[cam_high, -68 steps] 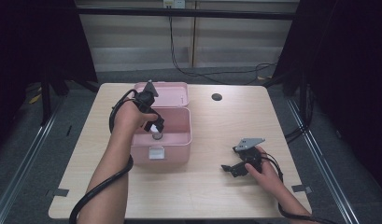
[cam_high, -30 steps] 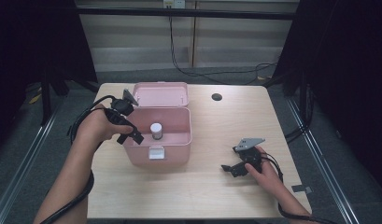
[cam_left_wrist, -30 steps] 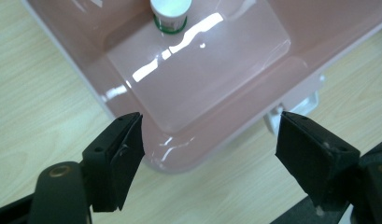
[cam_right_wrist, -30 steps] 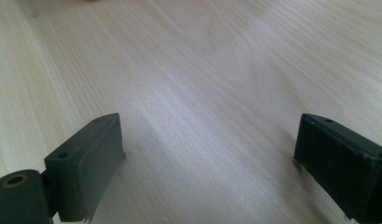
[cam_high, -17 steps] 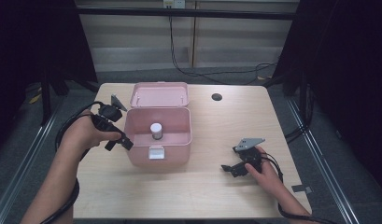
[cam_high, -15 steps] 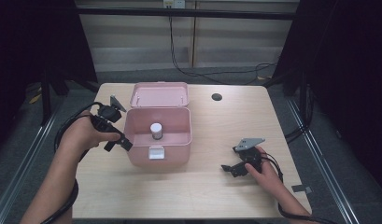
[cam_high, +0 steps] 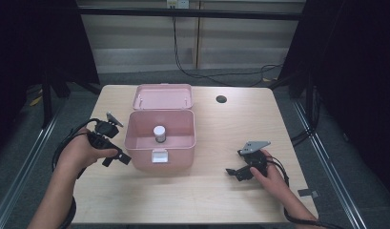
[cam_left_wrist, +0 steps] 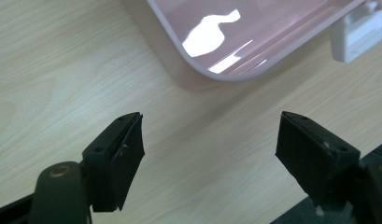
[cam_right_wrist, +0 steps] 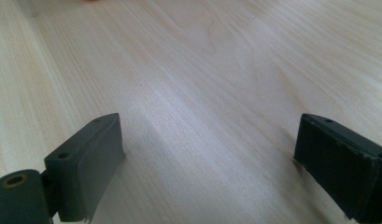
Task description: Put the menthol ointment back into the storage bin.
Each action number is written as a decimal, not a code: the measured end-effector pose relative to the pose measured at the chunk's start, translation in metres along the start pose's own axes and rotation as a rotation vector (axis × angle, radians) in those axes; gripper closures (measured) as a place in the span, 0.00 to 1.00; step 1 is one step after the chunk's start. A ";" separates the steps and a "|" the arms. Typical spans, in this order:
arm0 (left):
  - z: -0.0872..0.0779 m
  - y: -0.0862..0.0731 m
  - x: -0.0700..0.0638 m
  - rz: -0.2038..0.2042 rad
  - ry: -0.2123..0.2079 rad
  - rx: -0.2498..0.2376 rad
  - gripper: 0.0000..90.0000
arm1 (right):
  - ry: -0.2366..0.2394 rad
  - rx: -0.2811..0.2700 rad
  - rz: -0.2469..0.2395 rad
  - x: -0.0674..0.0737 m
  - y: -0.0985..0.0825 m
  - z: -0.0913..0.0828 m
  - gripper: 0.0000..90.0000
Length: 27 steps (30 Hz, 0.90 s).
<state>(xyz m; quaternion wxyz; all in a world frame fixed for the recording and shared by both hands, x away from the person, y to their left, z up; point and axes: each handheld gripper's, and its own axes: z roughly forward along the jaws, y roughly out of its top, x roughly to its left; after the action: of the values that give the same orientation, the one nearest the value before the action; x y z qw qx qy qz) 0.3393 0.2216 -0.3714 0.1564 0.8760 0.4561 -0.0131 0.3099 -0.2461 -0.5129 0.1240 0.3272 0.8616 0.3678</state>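
So there's a pink box point(cam_high: 160, 143) sitting open mid-table with its lid point(cam_high: 163, 97) flipped back, and a little white-capped jar point(cam_high: 159, 133) standing inside it. The left gripper point(cam_high: 117, 159) is just beside the box's front left corner, jaws spread wide with nothing between them. The right gripper point(cam_high: 233, 172) rests on the bare wooden table point(cam_high: 221, 200) well off to the right, also wide open and empty.

The pale wooden surface point(cam_high: 207, 191) with rounded corners carries an open pink plastic box point(cam_high: 160, 138) a little toward 10 o'clock of centre, its lid flat behind it. A small dark round spot point(cam_high: 221, 99) sits toward 1 o'clock.
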 end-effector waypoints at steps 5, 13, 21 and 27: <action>0.006 -0.008 0.002 -0.007 -0.007 -0.015 0.25 | 0.000 0.002 0.002 0.000 0.000 0.000 0.08; 0.026 -0.026 0.012 -0.036 -0.038 -0.041 0.26 | 0.001 0.003 0.001 0.000 0.000 0.000 0.08; 0.046 -0.037 0.015 -0.046 -0.031 -0.052 0.26 | 0.001 0.002 0.001 0.000 0.000 0.000 0.08; 0.057 -0.043 0.011 -0.044 -0.022 -0.069 0.26 | 0.001 0.002 0.001 0.000 0.000 0.000 0.08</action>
<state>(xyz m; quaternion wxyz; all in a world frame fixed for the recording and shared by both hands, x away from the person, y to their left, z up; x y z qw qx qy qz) 0.3185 0.2370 -0.4385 0.1913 0.8597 0.4736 -0.0103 0.3098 -0.2462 -0.5128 0.1232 0.3275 0.8620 0.3669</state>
